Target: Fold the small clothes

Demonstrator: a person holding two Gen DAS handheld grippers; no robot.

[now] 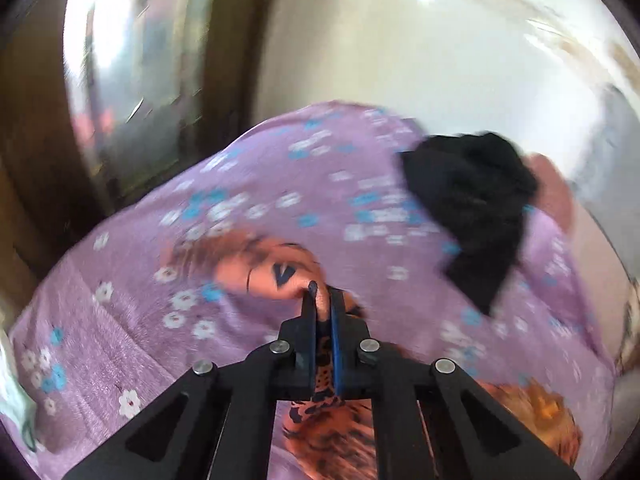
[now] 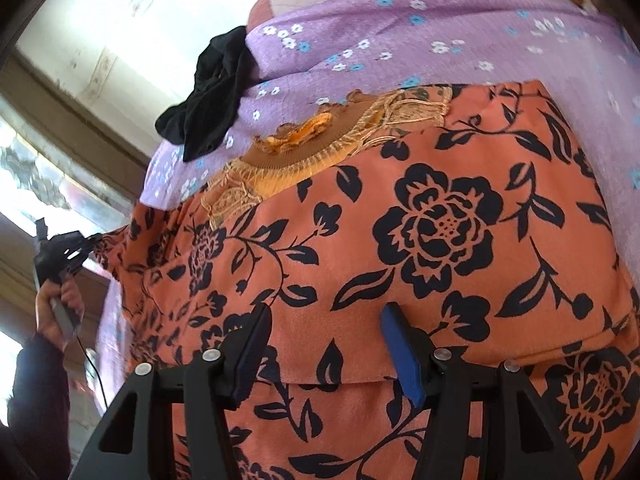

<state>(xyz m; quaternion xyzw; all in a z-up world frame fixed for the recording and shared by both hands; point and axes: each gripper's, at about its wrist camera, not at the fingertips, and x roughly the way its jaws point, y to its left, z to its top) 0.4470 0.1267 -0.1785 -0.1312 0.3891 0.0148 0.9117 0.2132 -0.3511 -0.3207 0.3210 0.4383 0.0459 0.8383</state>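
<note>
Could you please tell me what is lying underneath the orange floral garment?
The orange floral garment lies on a purple flowered sheet, with a tan lace-trimmed piece poking out under its far edge. How far that piece extends underneath is hidden.

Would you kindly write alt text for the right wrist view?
An orange garment with black flowers lies partly folded on a purple floral sheet, with the right gripper open just above it. At far left, the left gripper pinches the garment's edge; a black cloth lies crumpled behind.
</note>
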